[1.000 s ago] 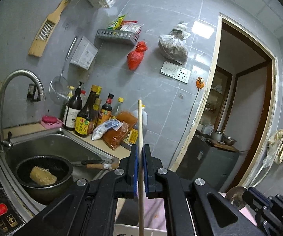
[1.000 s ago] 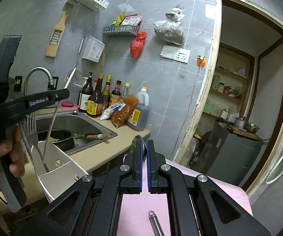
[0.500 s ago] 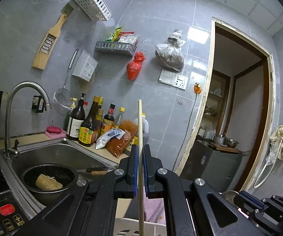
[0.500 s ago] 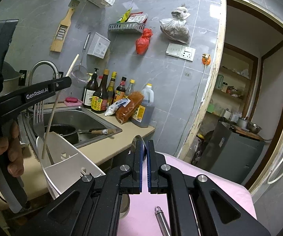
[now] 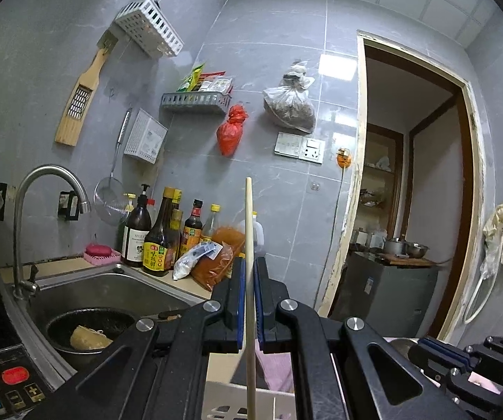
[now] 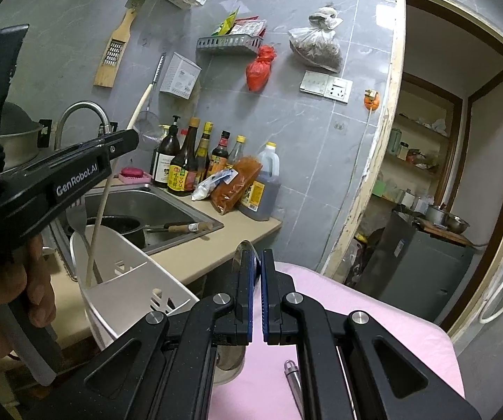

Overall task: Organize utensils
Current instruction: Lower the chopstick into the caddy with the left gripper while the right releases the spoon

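The left gripper (image 5: 248,301) is closed on a chopstick (image 5: 249,245) whose lower end is inside the white holder (image 6: 125,280), while the right gripper (image 6: 255,301), beside the holder, pinches a spoon (image 6: 242,250).

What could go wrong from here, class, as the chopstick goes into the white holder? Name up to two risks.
1. The left gripper pinches the chopstick with its lower end just inside the white holder; released at a tilt, it might lean or tip out.
2. The right gripper holds a spoon close to the holder; the two grippers could bump if both move in together.
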